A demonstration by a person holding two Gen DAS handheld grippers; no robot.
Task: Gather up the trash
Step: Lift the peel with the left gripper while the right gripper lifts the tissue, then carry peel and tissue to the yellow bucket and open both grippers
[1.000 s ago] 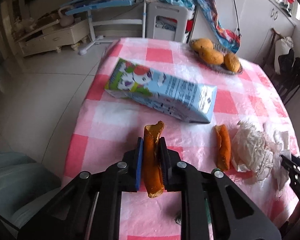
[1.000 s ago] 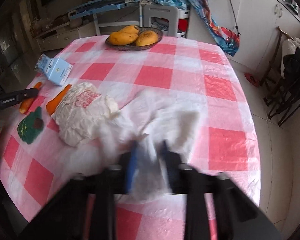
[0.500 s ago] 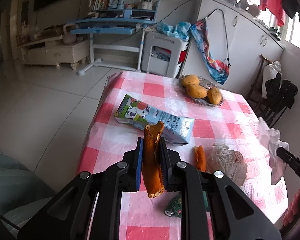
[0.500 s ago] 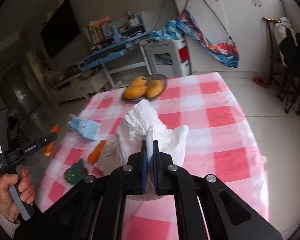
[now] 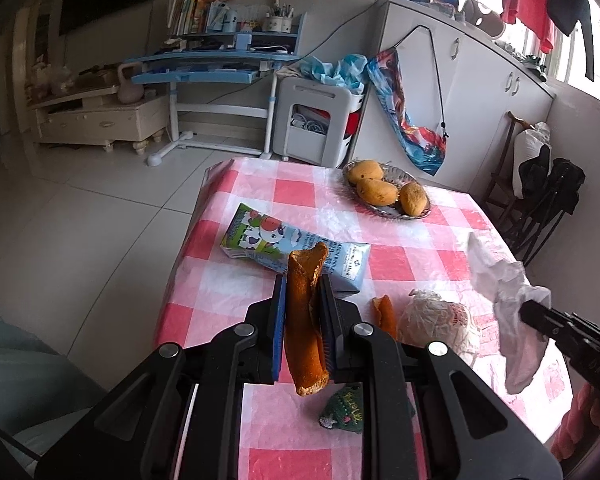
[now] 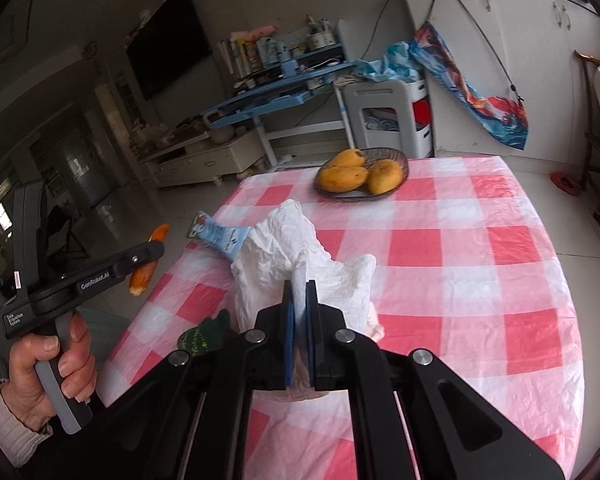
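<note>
My left gripper point(image 5: 302, 284) is shut on an orange fruit peel point(image 5: 303, 320), held upright above the table's left edge; the same gripper point(image 6: 156, 246) and peel point(image 6: 143, 273) show at the left of the right wrist view. My right gripper point(image 6: 299, 286) is shut on a crumpled white tissue point(image 6: 288, 248), lifted off the cloth; the tissue point(image 5: 500, 280) hangs at the right of the left wrist view. On the table lie a blue milk carton point(image 5: 284, 248), a second orange peel point(image 5: 384, 314), a crumpled paper wrapper point(image 5: 436, 318) and a green wrapper point(image 5: 344, 406).
A dish of mangoes point(image 5: 388, 192) stands at the far side of the pink checked tablecloth point(image 6: 480, 248). A person's hand point(image 6: 52, 364) grips the left tool's handle. Behind the table are a white stool point(image 5: 320, 120), a blue desk point(image 5: 204, 72), cabinets and dark chairs point(image 5: 548, 192).
Both grippers rose from the table and tilted up, showing more of the room. The tissue came up off the cloth in the right gripper. The peel stayed clamped in the left.
</note>
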